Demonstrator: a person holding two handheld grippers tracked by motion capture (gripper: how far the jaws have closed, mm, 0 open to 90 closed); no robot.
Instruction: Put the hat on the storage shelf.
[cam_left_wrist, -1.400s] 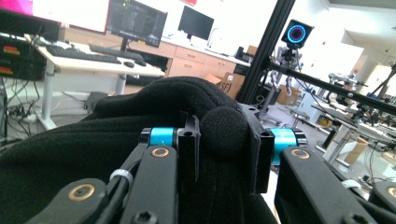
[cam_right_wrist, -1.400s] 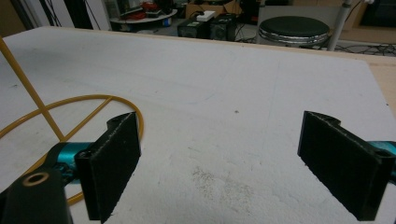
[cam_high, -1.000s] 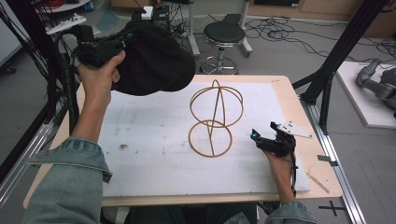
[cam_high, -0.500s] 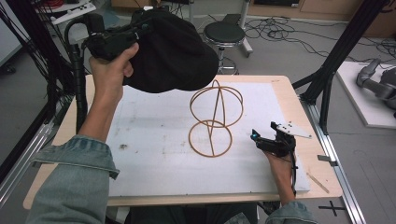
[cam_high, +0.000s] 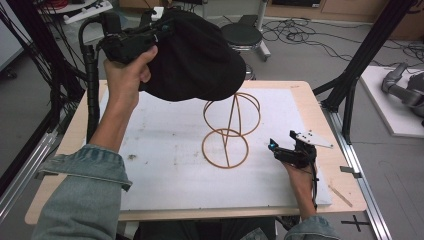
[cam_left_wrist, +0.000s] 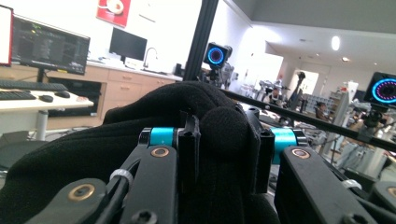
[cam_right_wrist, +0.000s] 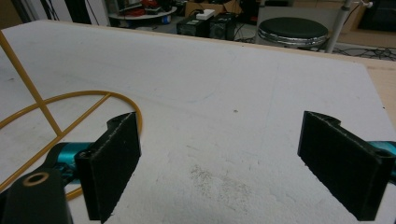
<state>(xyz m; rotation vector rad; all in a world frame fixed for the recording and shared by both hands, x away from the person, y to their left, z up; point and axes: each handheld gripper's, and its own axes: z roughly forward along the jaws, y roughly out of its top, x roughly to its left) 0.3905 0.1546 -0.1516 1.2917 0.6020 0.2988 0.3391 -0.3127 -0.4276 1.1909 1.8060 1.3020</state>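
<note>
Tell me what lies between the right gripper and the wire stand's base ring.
Nothing: in the high view, only bare white mat separates the right gripper from the wire stand. The right gripper view shows the ring just beside its open jaws.

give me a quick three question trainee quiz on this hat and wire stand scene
1. True or false: the left gripper is shut on the black hat.
2. Where does the wire stand sit? A) on the white mat B) on the stool C) in the right gripper
3. How do the right gripper jaws stand, and is anything between them?

Key:
1. True; the hat is held in the air above the table.
2. A, on the white mat.
3. Wide open, nothing between them, resting beside the stand's base ring.
</note>
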